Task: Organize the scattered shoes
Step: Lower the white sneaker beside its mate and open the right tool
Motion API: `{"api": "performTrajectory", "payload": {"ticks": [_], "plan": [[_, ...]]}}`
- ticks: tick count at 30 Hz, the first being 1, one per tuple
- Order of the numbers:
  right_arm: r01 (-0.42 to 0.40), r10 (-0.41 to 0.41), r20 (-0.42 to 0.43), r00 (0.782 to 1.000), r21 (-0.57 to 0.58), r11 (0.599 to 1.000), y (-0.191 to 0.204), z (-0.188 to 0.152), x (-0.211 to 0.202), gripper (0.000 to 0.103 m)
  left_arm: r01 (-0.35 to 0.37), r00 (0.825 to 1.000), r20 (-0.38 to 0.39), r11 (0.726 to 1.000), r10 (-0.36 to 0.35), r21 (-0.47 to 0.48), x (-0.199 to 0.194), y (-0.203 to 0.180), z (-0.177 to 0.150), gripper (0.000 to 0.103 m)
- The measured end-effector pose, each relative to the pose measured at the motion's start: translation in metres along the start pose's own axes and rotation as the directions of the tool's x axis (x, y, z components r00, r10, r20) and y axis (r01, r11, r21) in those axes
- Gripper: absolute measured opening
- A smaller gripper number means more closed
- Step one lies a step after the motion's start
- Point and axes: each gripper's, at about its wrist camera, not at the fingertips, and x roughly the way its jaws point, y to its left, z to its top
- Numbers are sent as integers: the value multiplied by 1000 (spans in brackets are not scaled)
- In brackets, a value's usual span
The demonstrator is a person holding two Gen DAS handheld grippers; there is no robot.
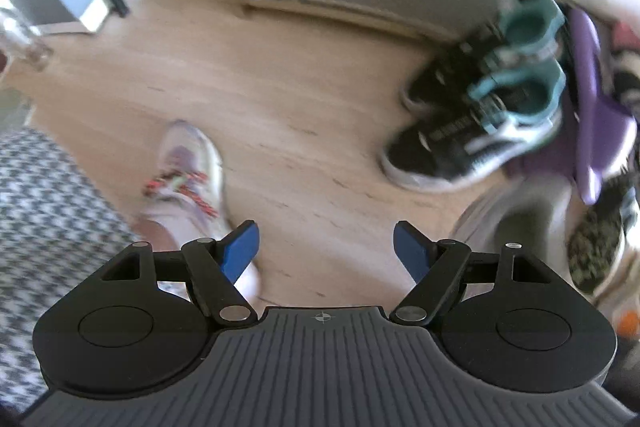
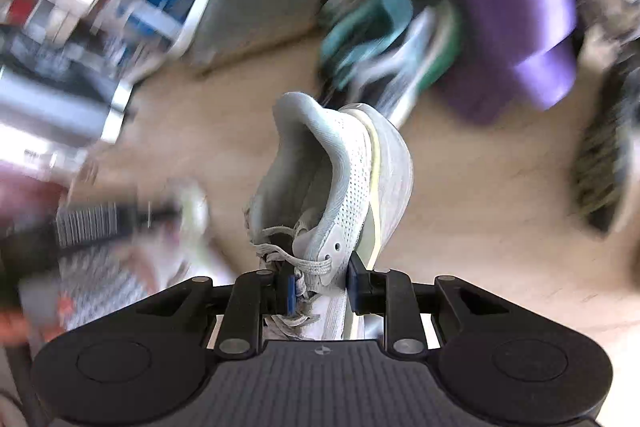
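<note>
We look down on a pale wooden floor (image 1: 280, 87) with a black-and-white patterned rug (image 1: 52, 211) at its left edge. Our right gripper (image 2: 322, 287) is clamped on the laced part of a white sneaker (image 2: 340, 179), whose heel hangs clear of the floor. Our left gripper (image 1: 326, 247) holds nothing, fingers apart. Only its view sharply shows the black-and-teal shoes (image 1: 492, 107) by the purple slippers (image 1: 596, 115), and another white sneaker (image 1: 188, 175) beside the rug.
</note>
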Motion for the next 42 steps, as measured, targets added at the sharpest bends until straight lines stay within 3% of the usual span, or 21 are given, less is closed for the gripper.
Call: {"api": "performTrajectory", "payload": {"ticks": [5,11,17,19,22,24,26,31,36,40,42], "plan": [[53,-74,-155,985,-133,990,31,-44,73,24,-9,999,-44,1000,8,-6,14,4,-3,79],[167,-202,-198,959,-180,969,14,-69,103,21,-30,994,-107,996,39,83,44,-15,-11,79],[315,-315,-148,937,-27,949,-30,-65,64,21,1,986,-165,978,34,208,61,-47,-31,79],[308,-303,-165,938,2,952,-44,-65,57,23,20,982,-185,966,29,258,65,-59,-40,79],[198,-182,-201,962,65,978,-62,-54,50,34,56,975,-220,948,15,313,69,-70,-50,79],[171,-145,-187,972,134,976,-71,-41,28,41,89,968,-249,933,1,350,72,-77,-57,79],[175,-152,-145,978,163,971,-75,-28,1,54,134,959,-284,914,-22,382,76,-85,-63,79],[266,-245,-154,957,140,954,-93,-20,-41,57,193,945,-323,881,-50,432,81,-106,-70,80],[321,-272,-277,922,149,935,-123,-35,-3,57,202,941,-336,871,-45,448,86,-117,-73,80],[348,-306,-280,910,112,931,-129,-37,27,56,183,939,-343,878,-24,442,93,-115,-69,81],[388,-356,-270,895,76,919,-128,-34,43,30,170,938,-346,886,-12,431,96,-112,-67,81]]}}
